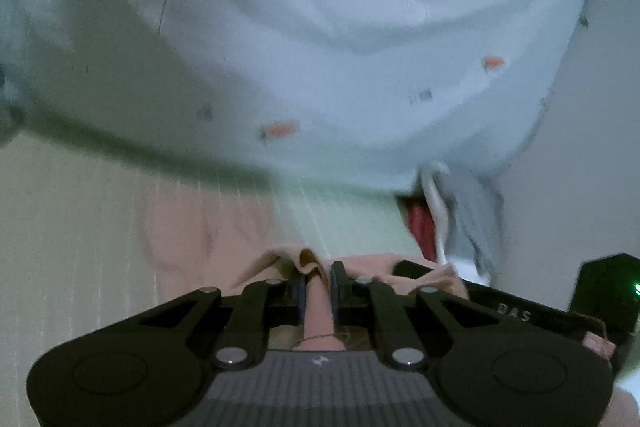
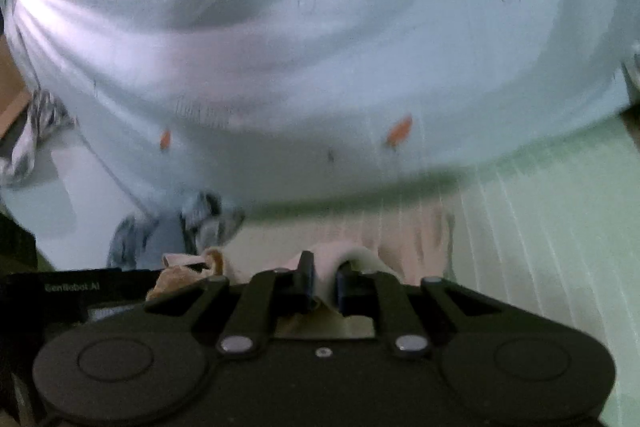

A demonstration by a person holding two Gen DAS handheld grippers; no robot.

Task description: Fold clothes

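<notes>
A pale pink garment (image 1: 188, 227) lies on a light green striped surface (image 1: 72, 227). My left gripper (image 1: 319, 277) is shut on a bunched edge of this pink garment. In the right wrist view my right gripper (image 2: 323, 275) is shut on another fold of the pink garment (image 2: 404, 231). Both grippers sit side by side: the right one's black body (image 1: 520, 311) shows at the lower right of the left wrist view, and the left one's body (image 2: 72, 291) shows at the lower left of the right wrist view.
A person's white shirt with small orange marks (image 1: 320, 27) fills the upper part of both views, close ahead. Grey, white and red clothes (image 1: 452, 211) lie to the right. A blue-grey patterned cloth (image 2: 176, 227) and a striped one (image 2: 36, 131) lie to the left.
</notes>
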